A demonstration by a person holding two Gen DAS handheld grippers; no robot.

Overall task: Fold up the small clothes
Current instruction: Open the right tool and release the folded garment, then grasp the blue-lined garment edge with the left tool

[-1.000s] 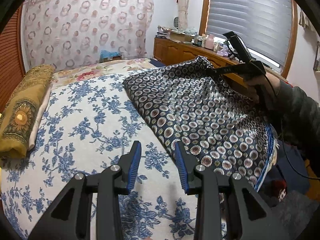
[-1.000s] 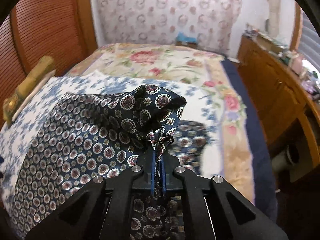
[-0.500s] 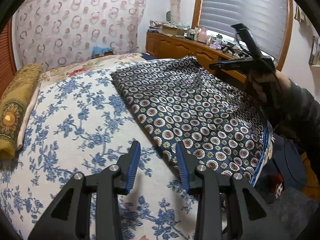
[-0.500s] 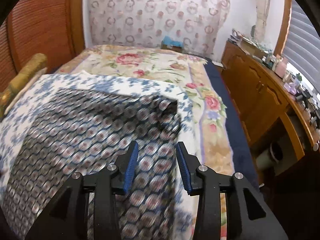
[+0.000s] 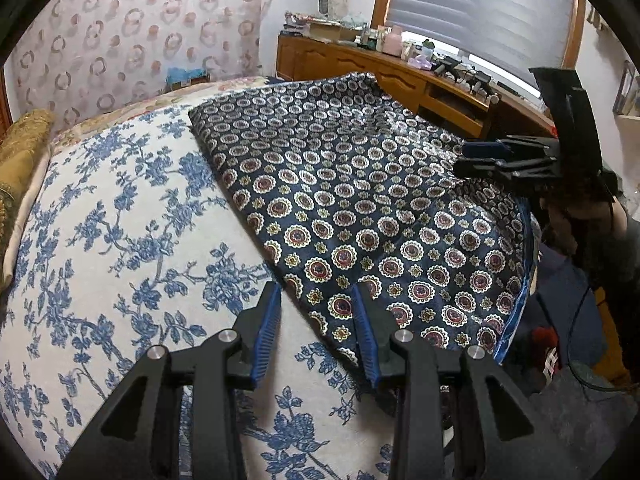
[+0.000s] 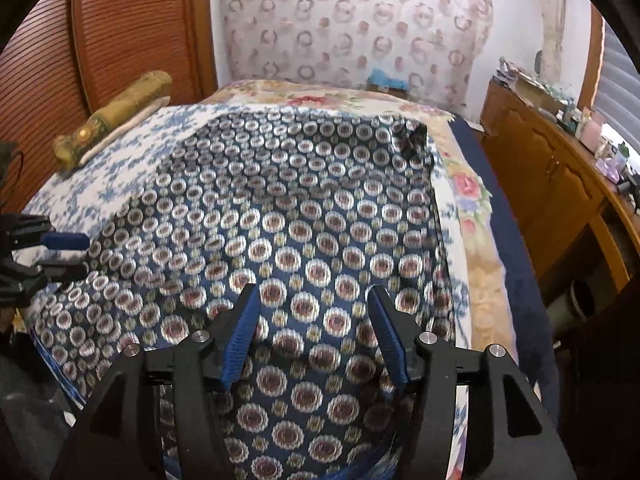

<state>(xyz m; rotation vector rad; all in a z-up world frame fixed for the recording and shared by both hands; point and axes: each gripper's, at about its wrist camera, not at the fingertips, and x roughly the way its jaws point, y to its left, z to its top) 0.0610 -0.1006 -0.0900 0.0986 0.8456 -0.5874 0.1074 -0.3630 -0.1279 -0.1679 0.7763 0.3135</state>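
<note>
Left gripper (image 5: 316,308) spread wide, holding nothing, poised just over the near edge of a navy medallion-print cloth (image 5: 360,200). Cloth lying flat on the bed (image 5: 120,220), straight ahead and to the right of that gripper, over a blue floral sheet (image 5: 100,280). Right gripper (image 6: 312,312) likewise wide apart and empty, hovering above the same cloth (image 6: 300,208), fabric beneath and beyond its fingers. Seen from the left wrist, right gripper (image 5: 476,160) off to the far right, above the cloth's right edge. Farther left, a gold bolster (image 5: 20,152) along the bed's side. Beyond, a wooden dresser (image 5: 360,64) under a shaded window.
</note>
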